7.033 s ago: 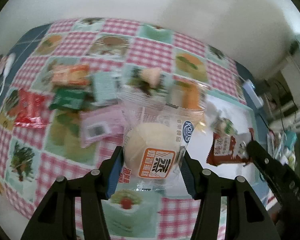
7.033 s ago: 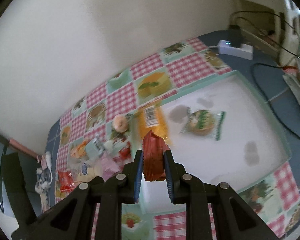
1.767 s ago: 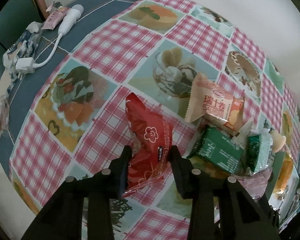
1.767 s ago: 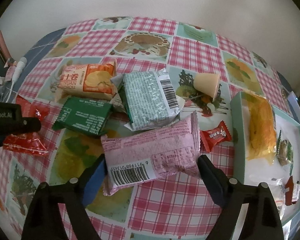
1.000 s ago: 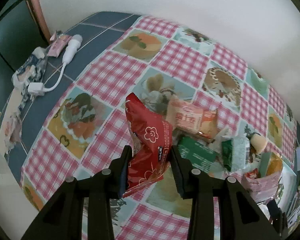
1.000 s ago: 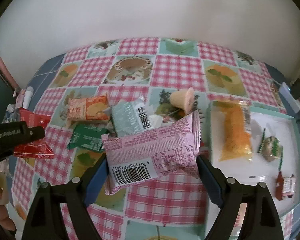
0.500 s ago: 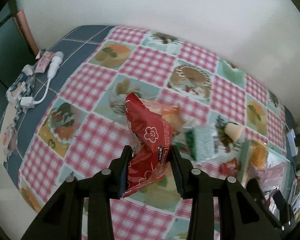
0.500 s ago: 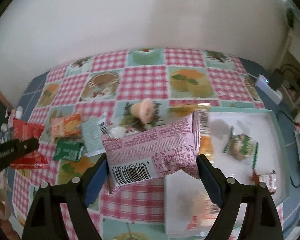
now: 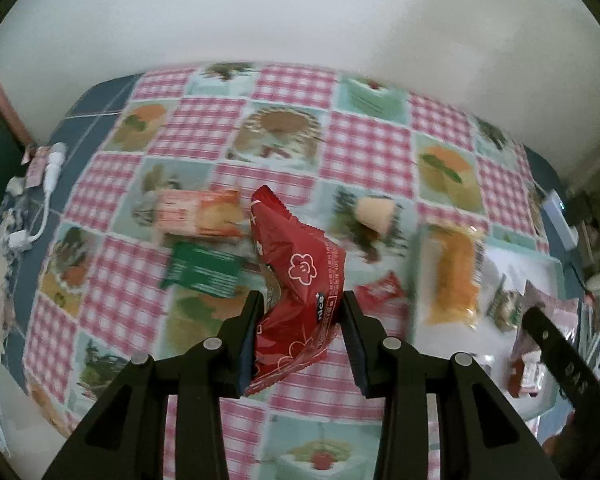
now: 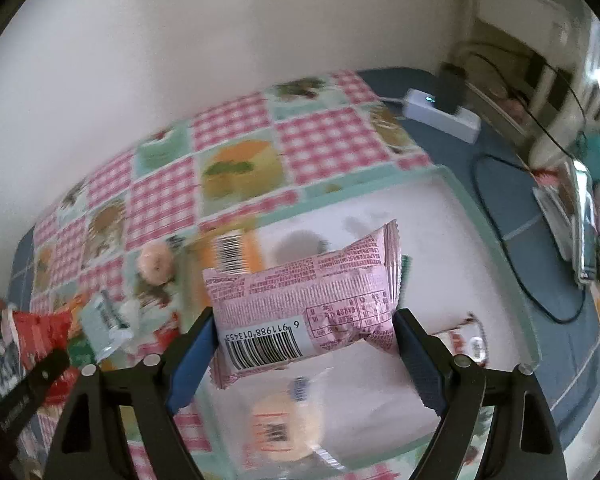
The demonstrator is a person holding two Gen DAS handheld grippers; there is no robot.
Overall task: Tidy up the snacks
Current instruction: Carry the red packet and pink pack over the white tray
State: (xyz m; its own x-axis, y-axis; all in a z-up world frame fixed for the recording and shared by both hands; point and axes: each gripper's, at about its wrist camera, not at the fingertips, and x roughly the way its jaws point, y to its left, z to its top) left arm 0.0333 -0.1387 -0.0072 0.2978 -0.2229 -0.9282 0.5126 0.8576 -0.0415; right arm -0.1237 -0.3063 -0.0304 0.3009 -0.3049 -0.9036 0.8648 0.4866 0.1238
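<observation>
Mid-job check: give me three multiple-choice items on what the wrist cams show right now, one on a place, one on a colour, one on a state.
1. Where does the orange packet lie?
A. On the tray's left part
B. On the blue tabletop
C. In a gripper

2. What colour is the packet in the right gripper?
A. Green
B. Pink
C. Red

3. What state is the left gripper in?
A. Open and empty
B. Shut on a red packet
C. Out of view

Answers:
1 A: it lies just inside the tray's left rim.
2 B: the pink packet with a barcode sits between the blue pads.
3 B: both fingers press the red packet, held clear of the cloth.
</observation>
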